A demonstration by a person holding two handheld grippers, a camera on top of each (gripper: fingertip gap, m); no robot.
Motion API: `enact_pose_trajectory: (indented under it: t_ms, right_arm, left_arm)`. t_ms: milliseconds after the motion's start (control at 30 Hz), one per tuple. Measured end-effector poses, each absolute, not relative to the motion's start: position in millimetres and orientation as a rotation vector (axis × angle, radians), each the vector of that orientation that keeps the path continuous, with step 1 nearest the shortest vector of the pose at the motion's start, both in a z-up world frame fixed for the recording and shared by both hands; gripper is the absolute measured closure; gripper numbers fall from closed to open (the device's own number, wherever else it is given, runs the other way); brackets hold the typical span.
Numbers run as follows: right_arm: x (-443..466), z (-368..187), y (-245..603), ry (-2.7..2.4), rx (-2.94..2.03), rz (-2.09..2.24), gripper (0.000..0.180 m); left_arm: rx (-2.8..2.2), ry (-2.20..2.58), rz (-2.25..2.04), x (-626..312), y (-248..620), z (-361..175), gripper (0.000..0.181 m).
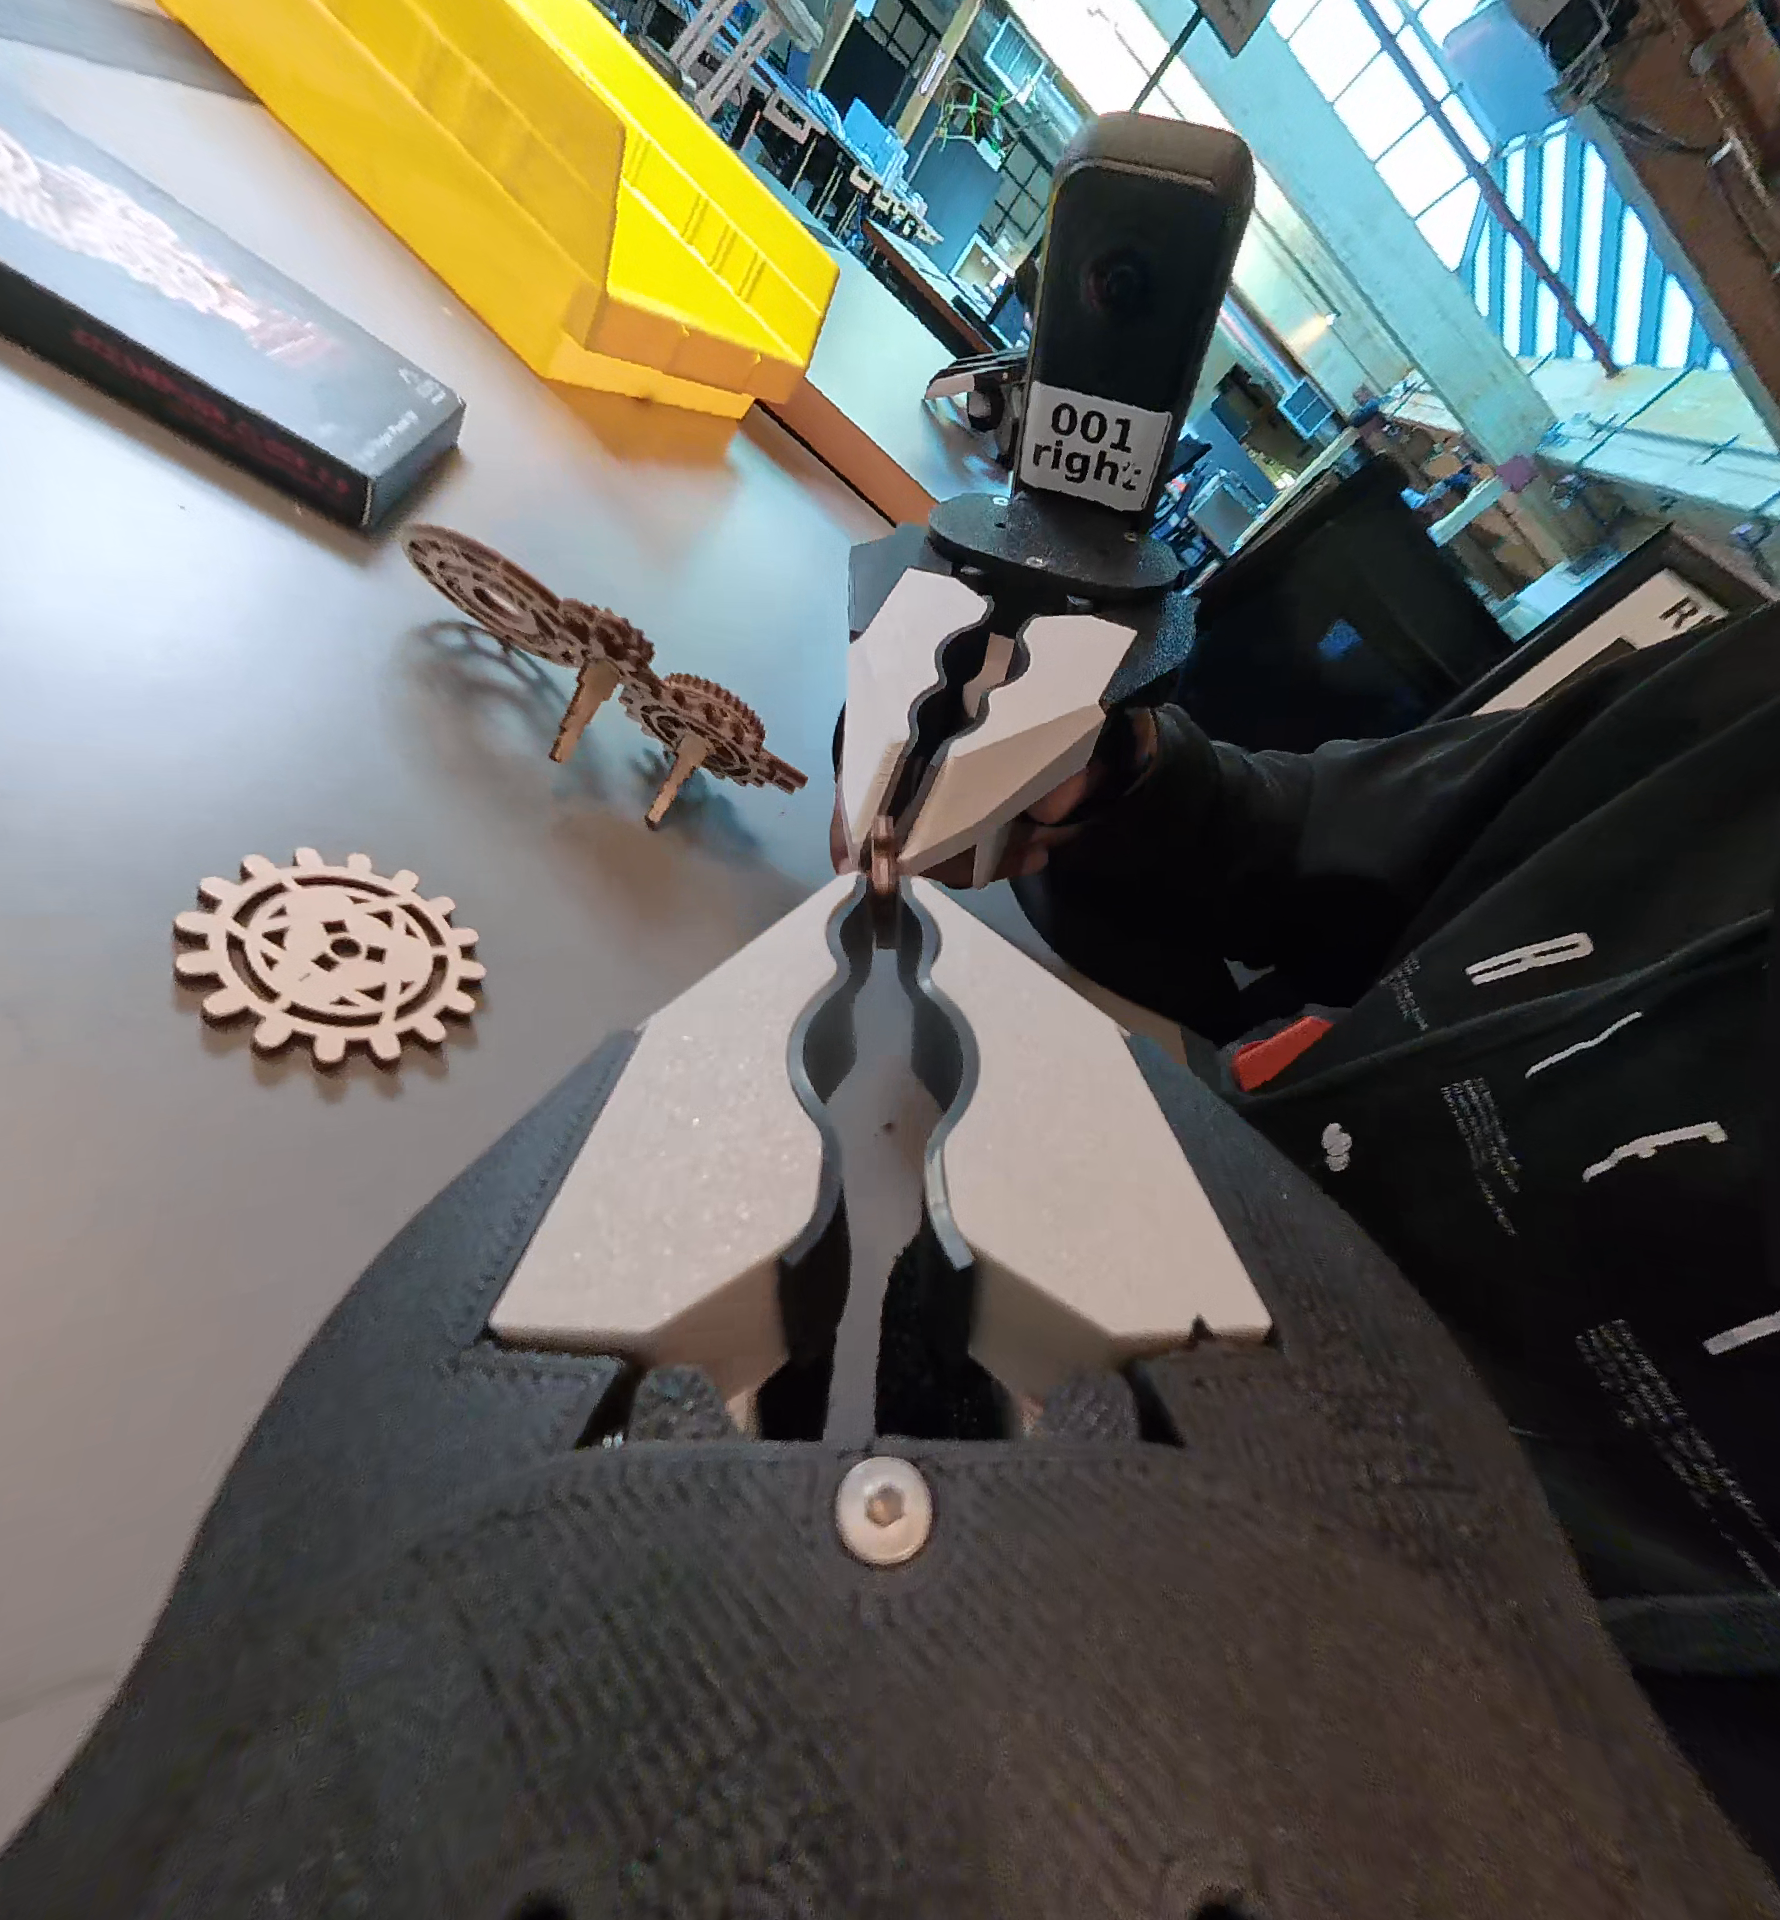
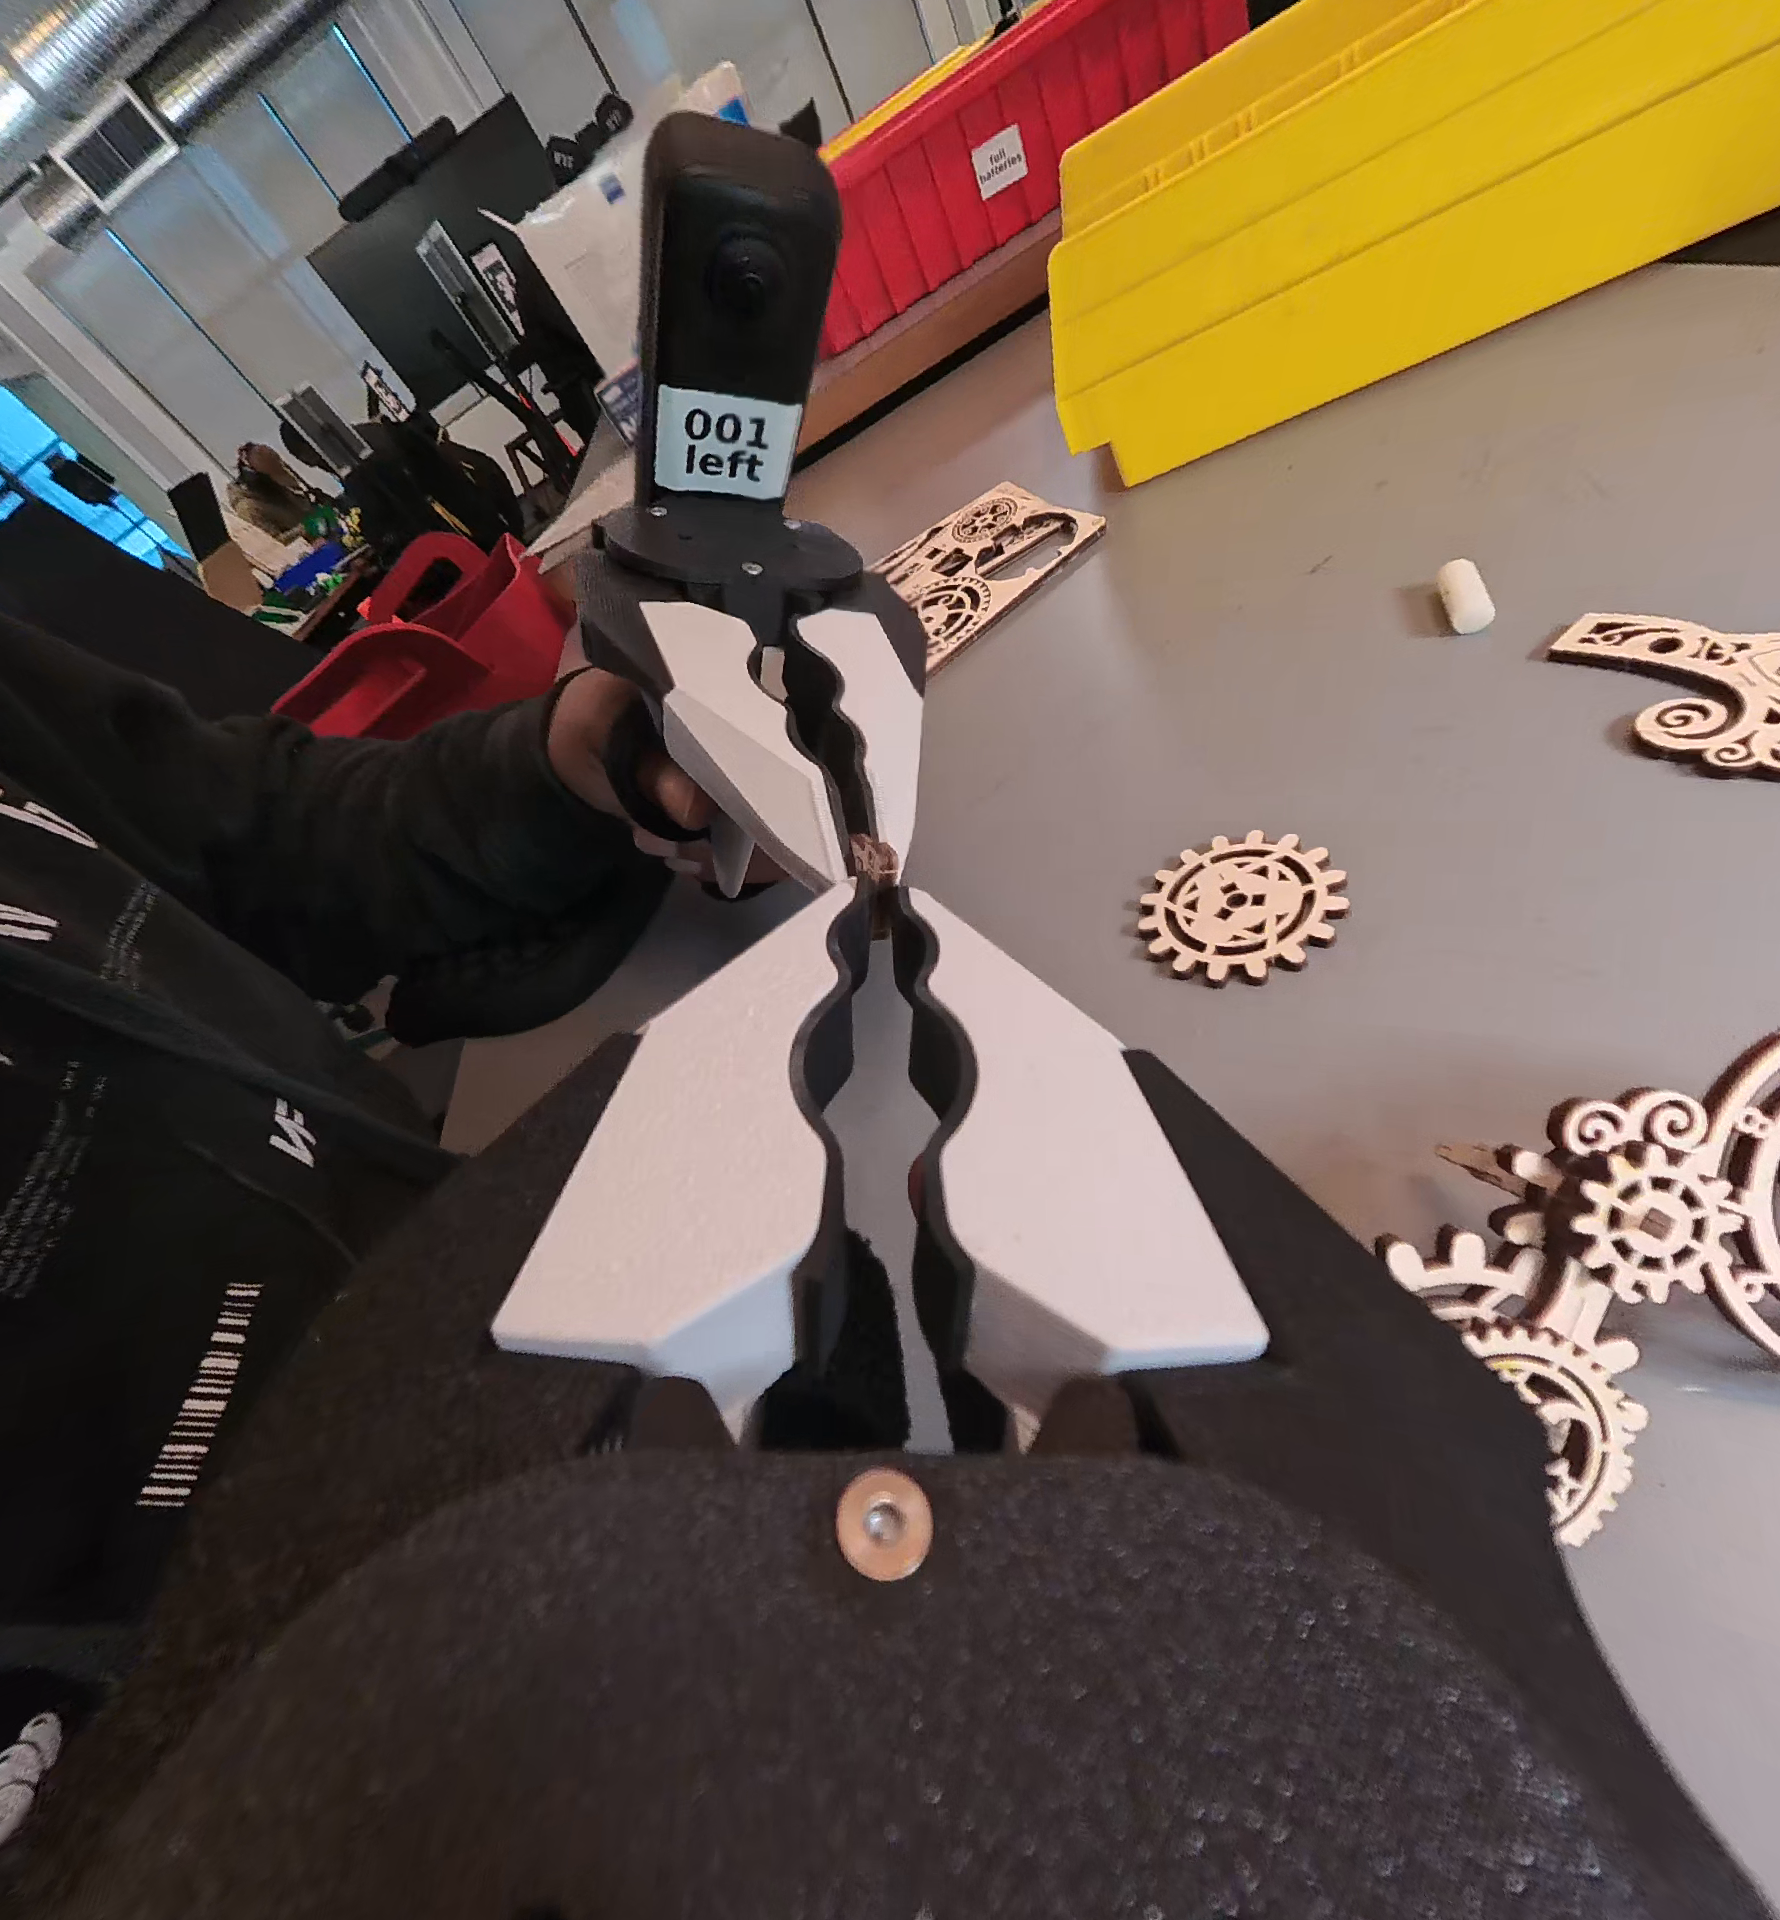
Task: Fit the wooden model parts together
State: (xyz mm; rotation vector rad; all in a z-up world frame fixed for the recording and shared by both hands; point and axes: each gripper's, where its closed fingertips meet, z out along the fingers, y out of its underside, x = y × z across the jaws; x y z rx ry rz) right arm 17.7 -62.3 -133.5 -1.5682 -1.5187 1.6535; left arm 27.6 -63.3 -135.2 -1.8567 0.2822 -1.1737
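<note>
My left gripper [image 1: 878, 902] and my right gripper [image 2: 871, 906] meet tip to tip above the grey table [image 1: 138, 727], near its edge. Each is shut on a small wooden part. The left one's small part [image 1: 881, 927] and the right one's small part [image 2: 878, 920] touch between the tips. Where one part ends and the other begins is too small to tell. The right gripper also shows in the left wrist view [image 1: 878, 844], and the left gripper in the right wrist view [image 2: 858, 864].
A loose wooden gear [image 1: 328, 956] [image 2: 1244, 907] lies flat on the table. A partly built gear assembly [image 1: 595, 644] [image 2: 1644, 1247] stands beyond it. A black box [image 1: 138, 312], yellow bins [image 1: 553, 177] [image 2: 1437, 239], a cut-out wooden sheet [image 2: 979, 561] and an ornate wooden part [image 2: 1738, 707] lie farther off. Left tips and right tips are each some 10 cm from the loose wooden gear [image 2: 1244, 907]. The left camera catches it too, in the left wrist view [image 1: 357, 935].
</note>
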Motion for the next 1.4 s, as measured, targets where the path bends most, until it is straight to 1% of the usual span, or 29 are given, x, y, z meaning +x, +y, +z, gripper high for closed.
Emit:
enact_pose_trajectory:
  t_ms: [100, 300, 533, 700, 900, 1033, 1100, 1167, 1400]
  right_arm:
    - [17, -137, -63, -1.542, -1.566, 1.607, 0.179]
    - [17, -148, -60, -1.562, -1.599, 1.536, 0.179]
    - [14, -153, -58, -1.558, -1.594, 1.477, 0.179]
    - [13, -160, -55, -1.590, -1.567, 1.339, 0.179]
    - [13, -146, -54, -1.549, -1.496, 1.360, 0.178]
    - [13, -141, -54, -1.543, -1.474, 1.427, 0.176]
    - [15, -137, -60, -1.556, -1.473, 1.540, 0.161]
    - [17, -136, -61, -1.547, -1.497, 1.598, 0.159]
    - [18, -135, -59, -1.545, -1.496, 1.588, 0.176]
  left_arm:
    - [-1.853, 0.218, -1.265, 28, -64, -138, 0.179]
    - [-1.884, 0.146, -1.312, 27, -61, -149, 0.179]
    - [-1.911, 0.116, -1.292, 25, -59, -153, 0.179]
    - [-1.955, 0.115, -1.243, 24, -57, -160, 0.179]
    - [-1.864, 0.071, -1.323, 23, -55, -147, 0.179]
    - [-1.838, 0.062, -1.334, 22, -55, -142, 0.180]
    - [-1.824, 0.055, -1.340, 21, -55, -139, 0.179]
    - [-1.817, 0.066, -1.344, 23, -56, -137, 0.179]
    - [-1.811, 0.100, -1.326, 27, -59, -134, 0.180]
